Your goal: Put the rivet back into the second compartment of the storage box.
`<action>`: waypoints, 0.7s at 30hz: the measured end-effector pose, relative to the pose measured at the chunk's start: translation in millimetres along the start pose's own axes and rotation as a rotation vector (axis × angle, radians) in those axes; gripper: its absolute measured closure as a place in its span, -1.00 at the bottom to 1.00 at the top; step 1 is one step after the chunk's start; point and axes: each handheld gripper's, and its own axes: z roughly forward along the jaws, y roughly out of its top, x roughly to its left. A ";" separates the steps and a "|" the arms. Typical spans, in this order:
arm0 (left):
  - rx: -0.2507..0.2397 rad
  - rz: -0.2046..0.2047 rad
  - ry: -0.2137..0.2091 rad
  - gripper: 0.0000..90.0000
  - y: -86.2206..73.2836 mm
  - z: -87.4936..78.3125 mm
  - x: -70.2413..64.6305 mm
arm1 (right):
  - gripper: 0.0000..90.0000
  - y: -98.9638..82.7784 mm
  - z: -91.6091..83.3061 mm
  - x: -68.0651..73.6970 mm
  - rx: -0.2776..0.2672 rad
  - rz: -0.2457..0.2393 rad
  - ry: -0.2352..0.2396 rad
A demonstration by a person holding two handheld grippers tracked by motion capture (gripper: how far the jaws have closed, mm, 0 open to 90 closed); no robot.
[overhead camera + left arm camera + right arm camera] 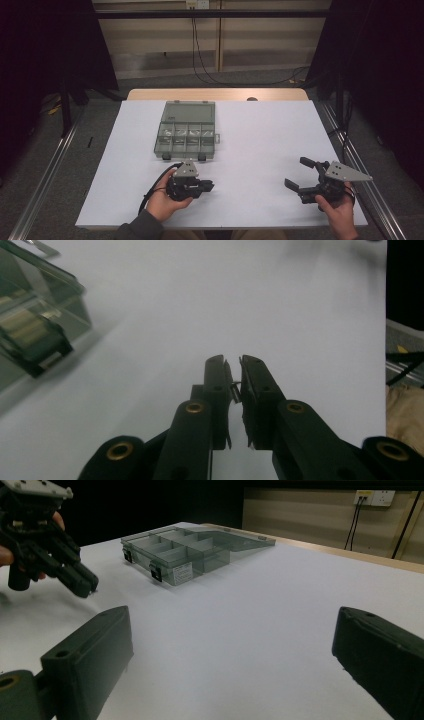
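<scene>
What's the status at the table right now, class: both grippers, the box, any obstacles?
Left gripper shut on a small metal piece. Right gripper open, idle. Compartment box open, lid back. Nothing between.

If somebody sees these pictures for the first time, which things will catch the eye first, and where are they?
First comes the clear compartment box with its lid open, alone in the middle of the white table. Next is the left gripper near the table's front edge, its jaws nearly closed on a tiny metal piece, too small to identify. At the front right, the right gripper is held with its jaws wide open and nothing between them.
</scene>
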 end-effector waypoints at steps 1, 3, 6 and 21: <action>-0.013 -0.006 0.005 0.83 2.7 -2.7 2.3 | -0.94 -0.2 -0.1 0.0 0.002 0.002 0.000; -0.035 -0.021 0.021 0.83 7.5 -7.2 7.2 | -0.94 -0.2 -0.3 0.1 0.002 0.002 -0.001; -0.065 -0.043 0.047 0.83 13.2 -13.8 17.1 | -0.94 0.2 -0.7 0.5 -0.001 -0.001 -0.001; -0.150 -0.154 0.302 0.83 41.1 -26.2 76.3 | -0.94 0.6 0.5 0.3 -0.004 -0.001 0.001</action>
